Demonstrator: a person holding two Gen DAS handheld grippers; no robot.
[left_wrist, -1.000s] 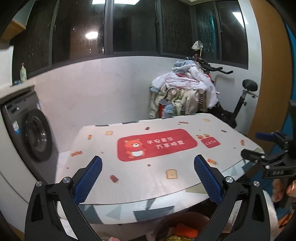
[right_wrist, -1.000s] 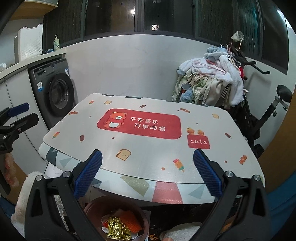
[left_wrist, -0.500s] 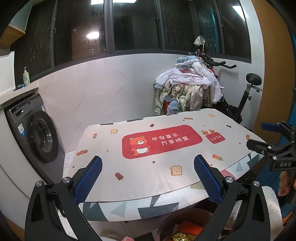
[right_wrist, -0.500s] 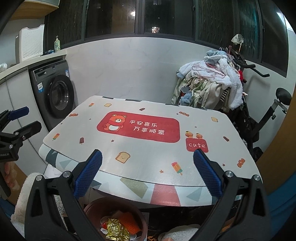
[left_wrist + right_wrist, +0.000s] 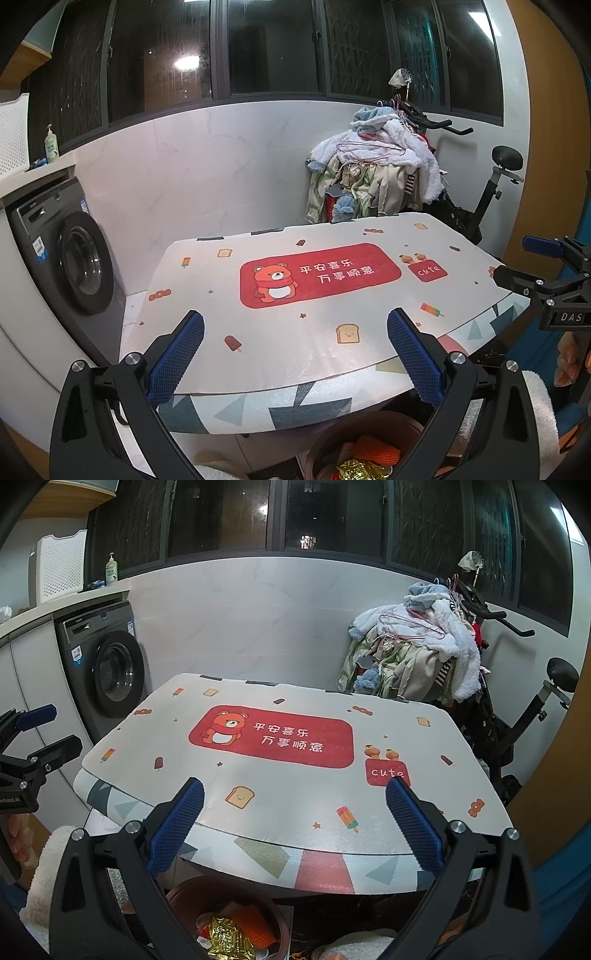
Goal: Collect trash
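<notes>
Two hand-held claws hover side by side at the near edge of a tabletop [image 5: 317, 317] covered by a cartoon bear mat. The left claw [image 5: 295, 354] points level across the surface, its blue-padded fingers [image 5: 177, 354] spread wide, holding and touching nothing. The right claw [image 5: 295, 830] matches that pose, likewise released and empty; it also shows at the far right of the left wrist view, with part of a hand [image 5: 567, 363] behind it. Below the tabletop's front edge stands a brown bin [image 5: 184, 893] with the trash [image 5: 229, 938] inside: a crumpled gold wrapper and orange scraps. A washing machine [image 5: 110, 668] stands to the left, a heap of clothes [image 5: 417, 653] at the back right.
</notes>
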